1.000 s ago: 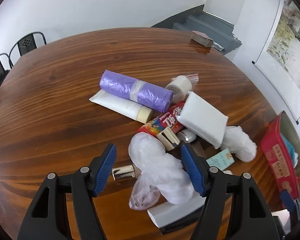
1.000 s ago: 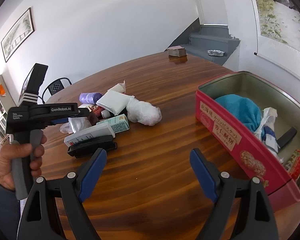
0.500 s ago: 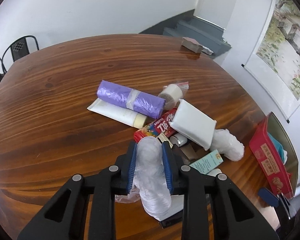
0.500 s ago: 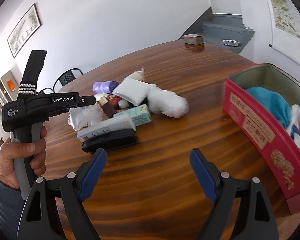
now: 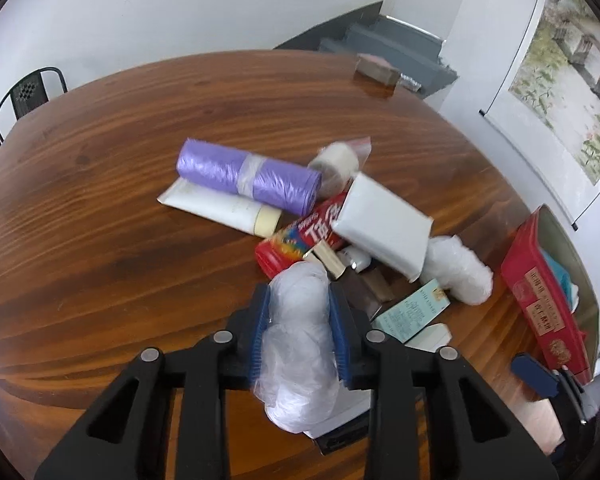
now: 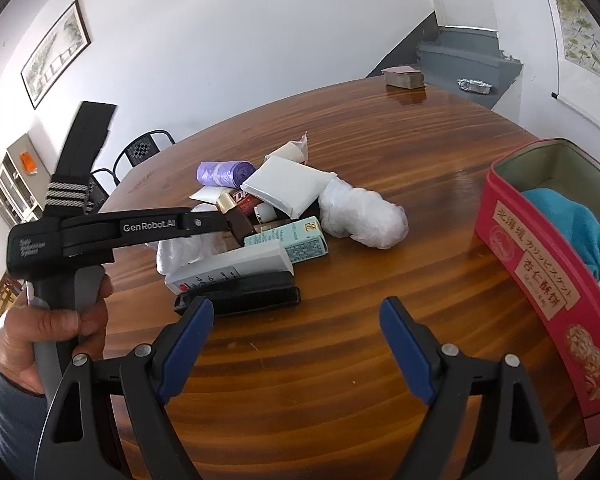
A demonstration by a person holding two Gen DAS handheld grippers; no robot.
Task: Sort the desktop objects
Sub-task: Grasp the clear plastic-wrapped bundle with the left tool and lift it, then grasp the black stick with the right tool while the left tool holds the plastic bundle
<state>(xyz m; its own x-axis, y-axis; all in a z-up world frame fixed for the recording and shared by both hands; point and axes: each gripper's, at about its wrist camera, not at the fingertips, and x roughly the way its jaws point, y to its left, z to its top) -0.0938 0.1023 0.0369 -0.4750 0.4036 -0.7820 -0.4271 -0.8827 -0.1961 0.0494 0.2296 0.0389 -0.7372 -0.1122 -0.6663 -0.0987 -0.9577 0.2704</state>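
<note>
My left gripper has its blue pads pressed on a crumpled clear plastic bag at the near side of the pile; its jaws are opening slightly with the bag still squeezed between them. The right wrist view shows this gripper side-on, in a person's hand, with the bag under its tip. My right gripper hovers open above bare wood, nothing between its fingers. To its right stands the open red tin, with a teal cloth inside.
The pile holds a purple bag roll, a white tube, a red snack packet, a white pack, a second plastic bundle, a teal box, a white remote and a black case. A brown block sits far back.
The left jaws went from wide open around the plastic bag to clamped on it. The right gripper swung left, so the red tin slid toward the right edge of its view.
</note>
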